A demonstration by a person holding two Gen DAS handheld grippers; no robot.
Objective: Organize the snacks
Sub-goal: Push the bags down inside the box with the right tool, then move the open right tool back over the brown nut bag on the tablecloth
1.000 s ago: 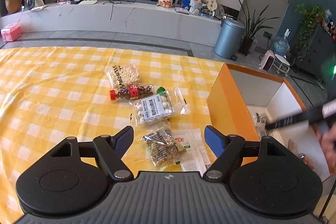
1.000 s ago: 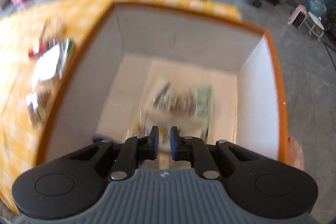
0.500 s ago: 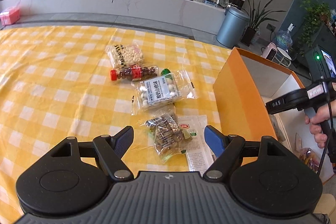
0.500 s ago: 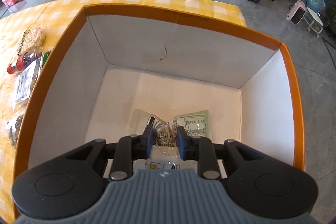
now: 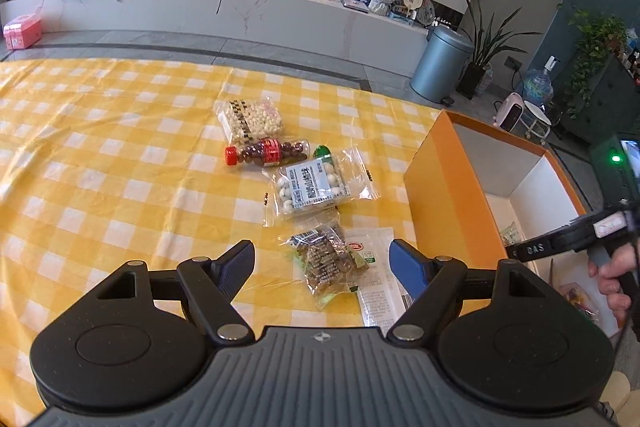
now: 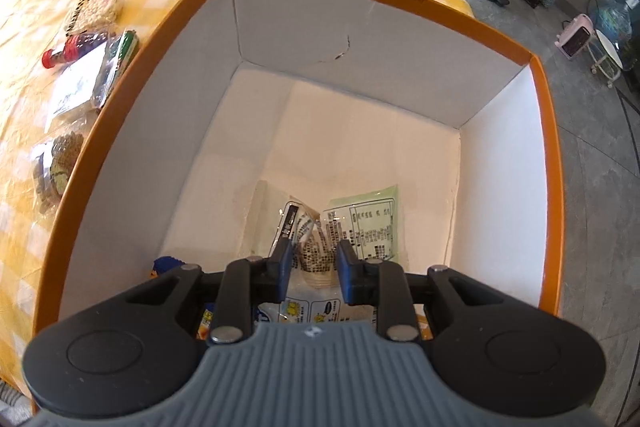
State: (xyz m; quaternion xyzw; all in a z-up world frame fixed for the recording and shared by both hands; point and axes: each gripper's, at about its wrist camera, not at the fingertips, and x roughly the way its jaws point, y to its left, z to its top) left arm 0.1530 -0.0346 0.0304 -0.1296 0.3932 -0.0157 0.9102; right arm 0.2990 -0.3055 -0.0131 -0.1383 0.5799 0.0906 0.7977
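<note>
The right gripper [image 6: 312,265] hangs over the inside of the orange box [image 6: 546,131], its jaws parted a little with nothing between them; the clear printed packet [image 6: 304,227] right under its tips lies loose on the box floor, so I judge it released rather than gripped. Beside that packet lies a pale green packet [image 6: 370,223], and nearer the camera more wrappers show, partly hidden by the gripper body. The left gripper [image 5: 322,265] is spread wide and empty, hovering low over the yellow checked tabletop [image 5: 100,167], with a clear bag of brown snacks [image 5: 330,263] framed between its fingers and a white sachet [image 5: 374,283] partly under that bag. Farther out lie a packet of white balls [image 5: 314,185], a small bottle with a red cap [image 5: 266,153] on its side, and a puffed-grain packet [image 5: 250,119]. Several snacks are boxed; about five remain on the cloth, so the task looks roughly half done.
</note>
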